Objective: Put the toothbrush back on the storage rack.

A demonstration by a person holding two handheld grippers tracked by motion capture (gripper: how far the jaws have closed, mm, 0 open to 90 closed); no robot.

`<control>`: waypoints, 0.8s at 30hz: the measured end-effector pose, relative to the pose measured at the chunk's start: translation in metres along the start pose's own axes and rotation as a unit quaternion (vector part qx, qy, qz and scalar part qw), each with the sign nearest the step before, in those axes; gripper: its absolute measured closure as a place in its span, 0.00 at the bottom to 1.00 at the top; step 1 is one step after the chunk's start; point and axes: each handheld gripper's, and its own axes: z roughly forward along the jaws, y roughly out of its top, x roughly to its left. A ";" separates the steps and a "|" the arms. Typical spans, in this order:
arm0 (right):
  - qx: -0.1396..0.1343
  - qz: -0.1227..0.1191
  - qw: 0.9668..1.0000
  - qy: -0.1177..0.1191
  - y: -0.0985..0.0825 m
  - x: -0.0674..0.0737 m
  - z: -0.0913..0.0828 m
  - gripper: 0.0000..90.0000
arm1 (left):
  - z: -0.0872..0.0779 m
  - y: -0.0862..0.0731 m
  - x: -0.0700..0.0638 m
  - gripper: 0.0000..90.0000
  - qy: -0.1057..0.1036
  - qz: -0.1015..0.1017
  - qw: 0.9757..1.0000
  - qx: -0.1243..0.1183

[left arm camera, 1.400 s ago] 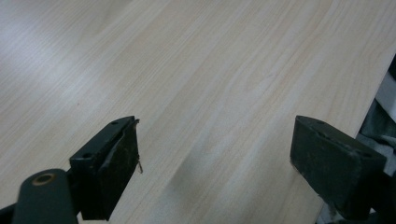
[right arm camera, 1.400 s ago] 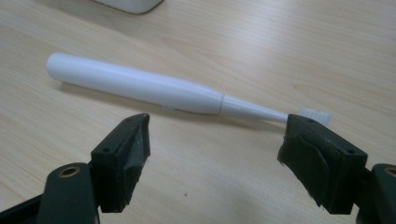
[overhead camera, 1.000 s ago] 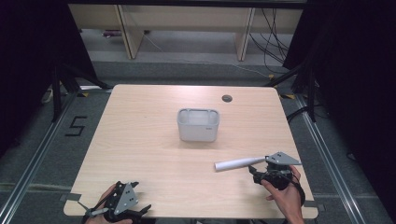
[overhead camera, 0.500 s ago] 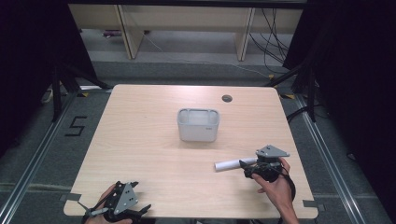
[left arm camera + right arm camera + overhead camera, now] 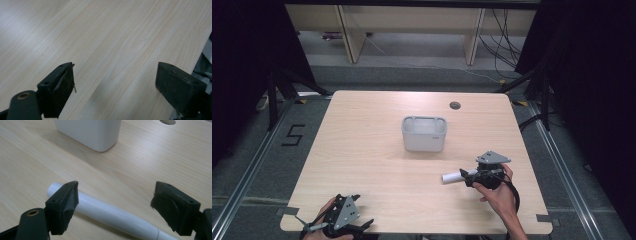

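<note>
A white tube (image 5: 451, 177) lies on the wooden table (image 5: 372, 150), right of centre toward the front. My right gripper (image 5: 468, 177) is held over its right end, and a hand grasps the gripper. In the right gripper view the tube (image 5: 107, 213) runs across between the two jaws, which stand wide apart, so this gripper (image 5: 116, 195) is open and not clamped on it. A white bin (image 5: 424, 140) stands mid-table, beyond the tube; its wall (image 5: 87, 132) shows ahead. My left gripper (image 5: 364, 224) rests at the front left edge, open (image 5: 115, 77), over bare wood.
A round cable hole (image 5: 455, 105) sits in the table's far right part. The table's front edge runs close beside the left gripper. Shelving and cables stand on the floor beyond the far edge.
My right gripper has moved left along the tube, so its open jaws now straddle the tube. The tube and the left gripper have stayed put.
</note>
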 end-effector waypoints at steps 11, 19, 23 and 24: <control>0.008 -0.029 0.999 0.020 0.009 0.009 0.015 0.50 | 0.000 0.000 0.000 0.17 0.001 0.002 1.000 0.002; 0.026 -0.044 0.998 0.036 0.016 0.021 0.026 0.69 | 0.000 0.000 0.000 0.17 0.003 0.002 1.000 0.002; 0.039 -0.037 0.998 0.042 0.017 0.027 0.033 0.78 | 0.000 0.000 0.000 0.17 0.003 0.003 1.000 0.002; 0.041 -0.033 0.998 0.044 0.017 0.028 0.034 0.80 | 0.000 0.000 0.000 0.17 0.003 0.004 1.000 0.002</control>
